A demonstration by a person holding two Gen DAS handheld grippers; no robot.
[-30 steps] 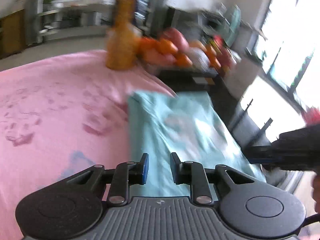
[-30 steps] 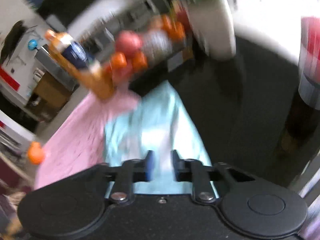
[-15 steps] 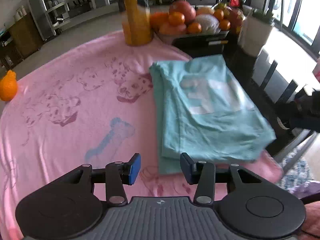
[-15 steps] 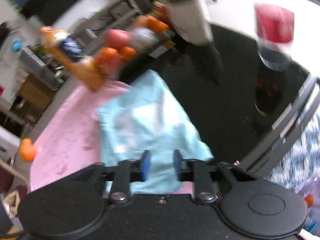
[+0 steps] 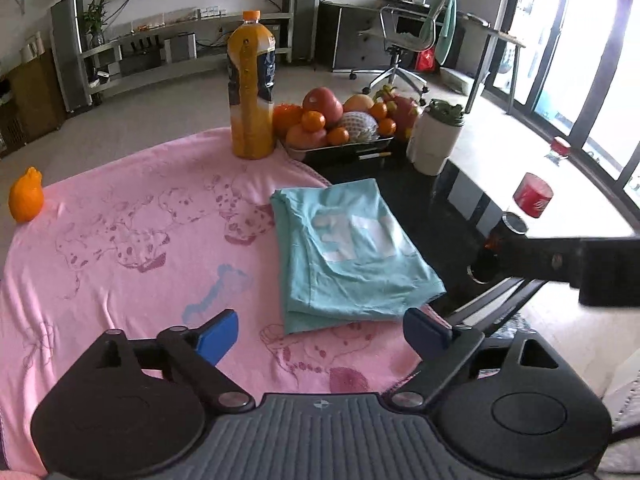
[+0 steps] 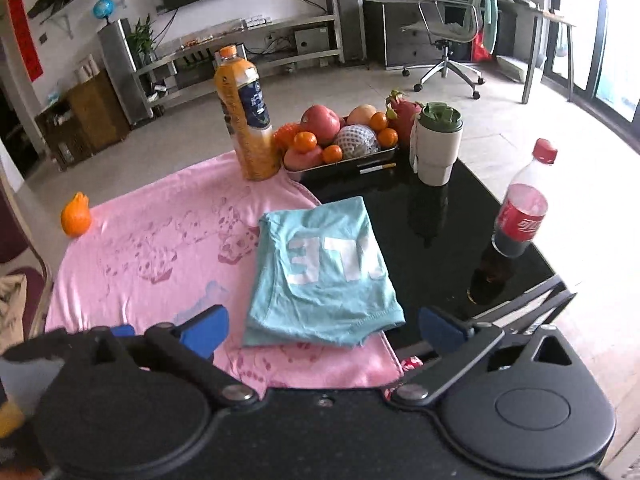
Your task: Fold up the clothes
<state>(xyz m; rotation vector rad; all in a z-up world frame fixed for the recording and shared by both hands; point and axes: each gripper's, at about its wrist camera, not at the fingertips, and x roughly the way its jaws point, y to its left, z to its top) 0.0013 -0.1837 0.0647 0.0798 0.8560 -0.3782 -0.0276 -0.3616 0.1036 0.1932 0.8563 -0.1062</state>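
Lying folded, the teal shirt (image 6: 320,272) shows white letters (mirrored "ETU"?), both tools (image 5: 320,330) (image 6: 323,330) opening, empty.

Left gripper (image 5: 320,330): raised, pointing forward and steeply down. Jaws wide apart and opening; nothing between the blue pads (image 5: 218,334). Both fingers in full view, linkage arms splayed outward from the body.

Right gripper (image 6: 324,328): raised likewise, same downward tilt, sitting level in its own view. Jaws wide apart and opening; pads (image 6: 204,330) bare, gripping nothing. In the left wrist view its dark body enters from the right edge, lying roughly level and well apart from the left gripper. In the right wrist view a dark blurred part of the left gripper shows at the lower left edge.
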